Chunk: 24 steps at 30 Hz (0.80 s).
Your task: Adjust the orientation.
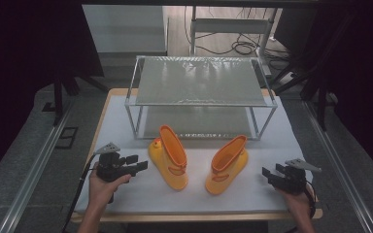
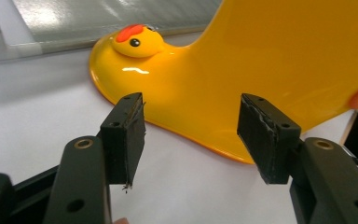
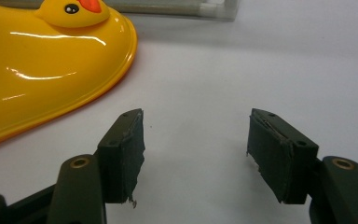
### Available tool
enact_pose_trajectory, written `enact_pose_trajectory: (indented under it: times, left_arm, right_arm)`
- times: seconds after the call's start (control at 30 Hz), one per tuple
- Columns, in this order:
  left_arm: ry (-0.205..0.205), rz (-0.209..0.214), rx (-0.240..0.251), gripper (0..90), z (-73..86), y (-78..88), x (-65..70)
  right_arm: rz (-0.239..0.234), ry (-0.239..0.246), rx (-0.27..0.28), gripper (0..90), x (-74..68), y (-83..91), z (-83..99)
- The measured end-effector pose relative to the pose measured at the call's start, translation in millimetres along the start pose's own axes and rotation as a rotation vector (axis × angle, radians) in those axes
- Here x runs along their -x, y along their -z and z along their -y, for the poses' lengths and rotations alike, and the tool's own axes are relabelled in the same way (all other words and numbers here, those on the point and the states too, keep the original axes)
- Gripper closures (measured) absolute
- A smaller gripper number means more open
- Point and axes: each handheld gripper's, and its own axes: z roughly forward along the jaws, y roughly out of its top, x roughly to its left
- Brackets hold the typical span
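Left hand-held gripper point(image 1: 137, 164): seen at about 8 o'clock on the surface point(image 1: 126, 194) in the high view, gripped by the person's left hand point(image 1: 103, 187); its jaws are spread wide with nothing between them, and they are aimed at the left boot.
Right hand-held gripper point(image 1: 270, 174): seen at about 4 o'clock, held by the right hand point(image 1: 298, 199); its jaws are likewise spread wide and empty, a little apart from the right boot.
Left boot point(image 1: 169, 156): a glossy yellow rubber boot with an orange-rimmed opening, lying on its side near the middle of the surface, just beside the left jaws; the duck face on its toe point(image 2: 137, 43) is seen in the left gripper view.
Right boot point(image 1: 227, 164): its pair, lying at about 5 o'clock from the rack, its toe point(image 3: 74, 11) seen at 11 o'clock in the right gripper view.
Rack point(image 1: 201, 92): a two-tier metal shelf at 12 o'clock, beyond both boots.
Risk, slip: the shiny curved rubber is judged likely to slide out of flat pads if it is pinched on the rounded foot rather than the rim.
Risk, push: a boot lying loose could be shoved toward the rack or its pair if the jaws are closed off-centre.
Risk, collapse: the soft shaft may be folded under a hard squeeze, so that the boot swings when lifted.
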Motion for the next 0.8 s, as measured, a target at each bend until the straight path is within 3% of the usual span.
enact_pose_trajectory:
  times: [0.1, 0.23, 0.27, 0.37, 0.4, 0.47, 0.6, 0.73, 0.8]
  left_arm:
    - [-0.01, -0.011, 0.003, 43.1, -1.3, 2.0, 3.3]
    - [-0.042, -0.002, 0.04, 59.4, -5.9, 8.1, 16.7]
    - [-0.063, 0.014, 0.06, 65.1, -5.0, 11.2, 27.2]
    - [-0.072, 0.03, 0.07, 80.0, -0.8, 12.6, 34.9]
    - [-0.073, 0.043, 0.071, 80.0, 1.9, 12.5, 38.0]
    - [-0.094, 0.051, 0.063, 89.3, 9.3, 9.2, 46.8]
    - [-0.126, 0.067, 0.056, 89.8, 14.1, 1.4, 58.8]
    - [-0.187, 0.089, 0.036, 89.8, 19.8, -18.1, 82.7]
    - [-0.193, 0.088, 0.036, 89.8, 20.9, -20.7, 86.1]
  right_arm:
    - [-0.003, 0.0, 0.001, 36.1, -0.1, 0.0, 0.0]
    - [-0.008, -0.006, 0.003, 36.1, 0.5, -0.7, -0.8]
    - [-0.008, -0.003, 0.004, 36.1, 0.2, -1.2, -1.9]
    - [-0.011, -0.002, 0.004, 36.1, -0.2, -2.0, -2.6]
    - [-0.012, -0.001, 0.002, 36.1, -0.3, -2.5, -2.6]
    - [-0.012, 0.0, -0.004, 36.1, 0.0, -3.6, -2.4]
    - [-0.009, -0.005, 0.001, 36.1, 0.2, -4.0, -2.7]
    - [-0.007, -0.005, 0.002, 36.1, -0.2, -4.5, -2.7]
    - [-0.008, -0.008, 0.0, 36.1, 0.3, -4.3, -2.8]
